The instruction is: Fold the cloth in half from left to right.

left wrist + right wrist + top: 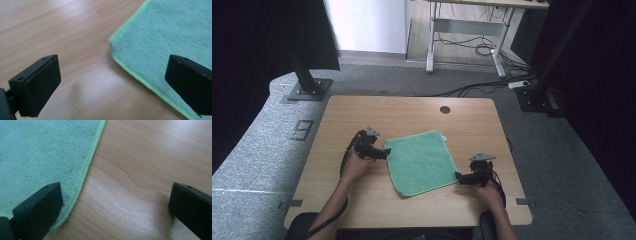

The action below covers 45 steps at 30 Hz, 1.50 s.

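I see a green cloth lying flat in the middle of the wooden table. My left gripper is at the cloth's left edge, near its upper left corner. Its jaws are wide apart. In the left gripper view, one jaw is over bare wood and the other is over the cloth. My right gripper is at the cloth's lower right corner. Its jaws are wide apart too, one over the cloth and one over wood.
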Available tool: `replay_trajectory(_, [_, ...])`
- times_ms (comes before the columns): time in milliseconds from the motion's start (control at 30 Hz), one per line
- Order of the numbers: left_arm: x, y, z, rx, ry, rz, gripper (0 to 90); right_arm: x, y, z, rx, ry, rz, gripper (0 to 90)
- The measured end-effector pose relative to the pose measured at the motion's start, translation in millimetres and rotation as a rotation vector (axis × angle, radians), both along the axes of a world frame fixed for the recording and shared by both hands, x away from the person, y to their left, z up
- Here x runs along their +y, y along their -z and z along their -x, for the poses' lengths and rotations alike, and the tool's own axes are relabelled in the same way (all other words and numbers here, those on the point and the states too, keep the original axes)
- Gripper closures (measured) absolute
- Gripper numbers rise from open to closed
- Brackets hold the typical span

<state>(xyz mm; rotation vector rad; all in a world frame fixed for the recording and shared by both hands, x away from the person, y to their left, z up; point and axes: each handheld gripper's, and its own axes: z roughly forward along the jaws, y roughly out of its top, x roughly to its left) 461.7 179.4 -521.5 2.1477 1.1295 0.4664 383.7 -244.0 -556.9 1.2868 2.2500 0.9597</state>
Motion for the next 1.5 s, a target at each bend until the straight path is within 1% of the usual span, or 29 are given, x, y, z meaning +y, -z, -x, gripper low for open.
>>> replay_trajectory(133, [-2.4,-1.1,-12.5,-0.005,-0.022,0.002,0.4,0.0,0.0,0.0,0.0,0.0,0.0,0.0])
replay_trajectory(267, [-5.4,-1.0,-22.7,-0.004,-0.035,-0.006,0.5,0.1,0.0,-0.1,0.0,-0.001,0.0,0.0])
replay_trajectory(467, [-6.3,6.9,-33.3,0.011,-0.06,-0.012,0.6,0.1,0.0,-0.1,0.0,-0.001,0.0,0.0])
replay_trajectory(800, [0.3,20.5,-39.4,0.034,-0.094,-0.033,0.6,0.1,0.0,-0.1,0.0,-0.002,0.0,0.0])
replay_trajectory(867, [1.4,23.2,-40.4,0.039,-0.097,-0.046,0.6,0.1,0.0,-0.1,0.0,-0.002,0.0,0.0])
replay_trajectory(1033, [4.9,26.9,-40.5,0.046,-0.101,-0.002,0.5,0.1,0.0,-0.1,0.0,-0.002,0.0,0.0])
replay_trajectory(1267, [5.1,27.1,-40.2,0.046,-0.102,-0.001,0.5,-0.1,-0.2,-0.8,0.002,-0.01,0.0,0.0])
replay_trajectory(1333, [5.1,27.1,-40.2,0.046,-0.102,-0.001,0.5,0.3,-1.4,-1.7,0.015,-0.01,0.002,0.0])
replay_trajectory(1467, [5.1,27.1,-40.2,0.046,-0.102,-0.001,0.4,1.8,-4.6,-2.9,0.043,-0.029,0.003,0.0])
replay_trajectory(1500, [5.0,27.1,-40.2,0.046,-0.103,0.0,0.4,2.7,-5.5,-2.7,0.044,-0.032,0.002,0.0])
